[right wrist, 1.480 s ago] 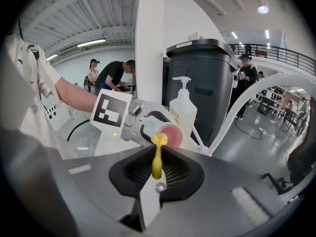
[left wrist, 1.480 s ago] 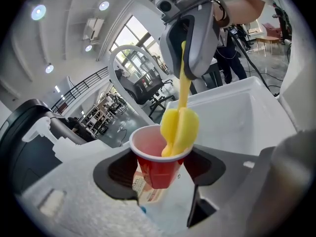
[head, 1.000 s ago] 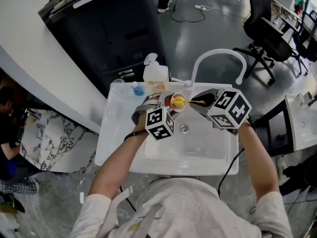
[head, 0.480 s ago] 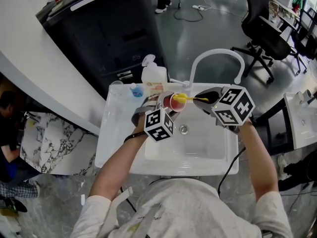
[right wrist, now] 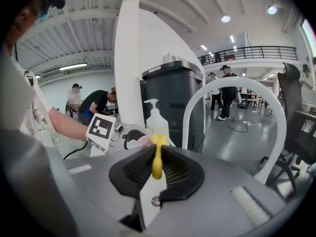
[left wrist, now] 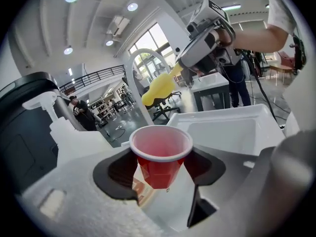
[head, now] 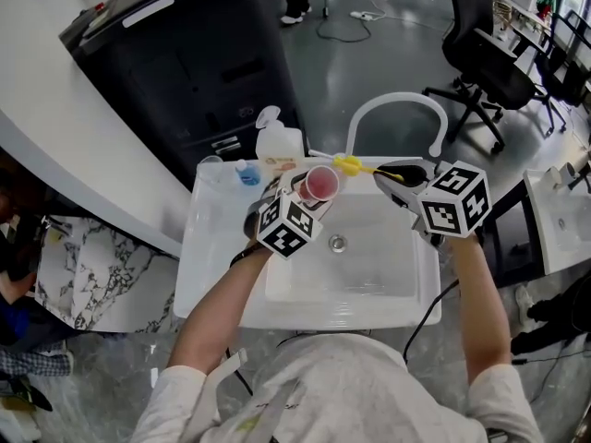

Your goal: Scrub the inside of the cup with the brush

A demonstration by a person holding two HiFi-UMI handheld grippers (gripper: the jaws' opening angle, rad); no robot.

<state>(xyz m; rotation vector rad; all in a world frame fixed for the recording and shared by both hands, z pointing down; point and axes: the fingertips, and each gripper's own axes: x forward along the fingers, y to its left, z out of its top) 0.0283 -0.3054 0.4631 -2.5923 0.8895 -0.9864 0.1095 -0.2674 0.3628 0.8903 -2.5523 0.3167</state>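
In the head view, the person's two bare forearms reach up from the bottom of the frame over a white sink [head: 369, 280]. At centre left, the left gripper [head: 307, 195] clamps its jaws on the sides of a red cup [head: 320, 183]. The cup is held above the basin's upper left corner, and the left gripper view shows its mouth open and tilted toward the camera. At centre right, the right gripper [head: 395, 173] is closed on the handle of a yellow brush [head: 349, 164]. The brush head sits just beside the cup's rim, outside it. Beyond them a white arched faucet [head: 392, 109] rises from the sink's far edge, with a white pump bottle [head: 277, 141] to its left. A black cabinet [head: 185, 53] fills the upper left, and a black office chair [head: 489, 63] stands at the upper right.
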